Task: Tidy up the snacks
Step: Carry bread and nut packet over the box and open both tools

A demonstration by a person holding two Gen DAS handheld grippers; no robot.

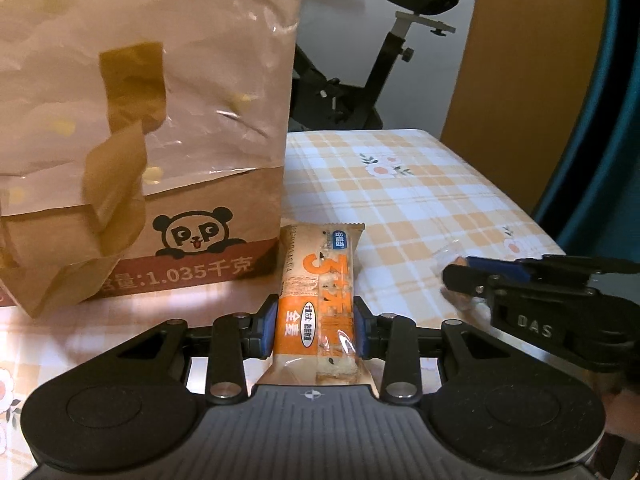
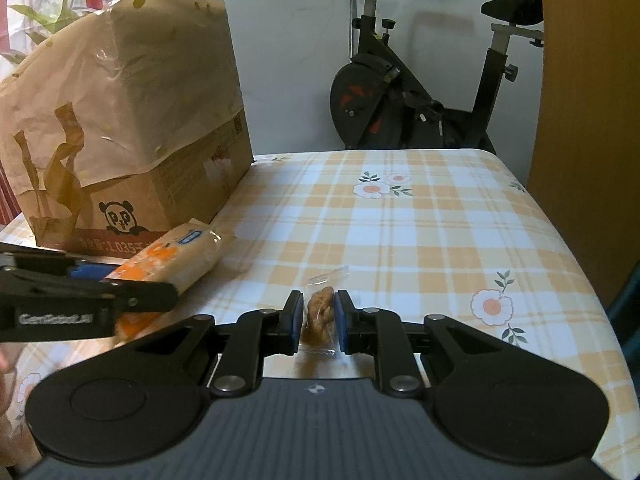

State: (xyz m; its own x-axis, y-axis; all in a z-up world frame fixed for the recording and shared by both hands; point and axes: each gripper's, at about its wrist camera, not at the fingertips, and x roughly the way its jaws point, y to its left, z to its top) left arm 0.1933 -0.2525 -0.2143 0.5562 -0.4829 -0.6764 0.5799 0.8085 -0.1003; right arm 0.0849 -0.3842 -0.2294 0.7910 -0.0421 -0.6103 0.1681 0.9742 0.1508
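My left gripper (image 1: pixel 314 326) is shut on an orange and white wrapped cracker bar (image 1: pixel 320 292), held just above the table beside the cardboard box (image 1: pixel 140 128). The bar also shows in the right wrist view (image 2: pixel 176 258), with the left gripper (image 2: pixel 132 300) around it. My right gripper (image 2: pixel 317 320) is shut on a small twisted brown snack in a clear wrapper (image 2: pixel 319 312), low over the tablecloth. The right gripper shows in the left wrist view (image 1: pixel 456 280) at the right, with the clear wrapper (image 1: pixel 450 258) at its tips.
The table has an orange plaid cloth with flowers (image 2: pixel 400 232). The brown box with a panda logo, its flaps up, stands at the back left (image 2: pixel 128 128). An exercise bike (image 2: pixel 420 100) stands behind the table. A wooden panel (image 2: pixel 580 120) is at the right.
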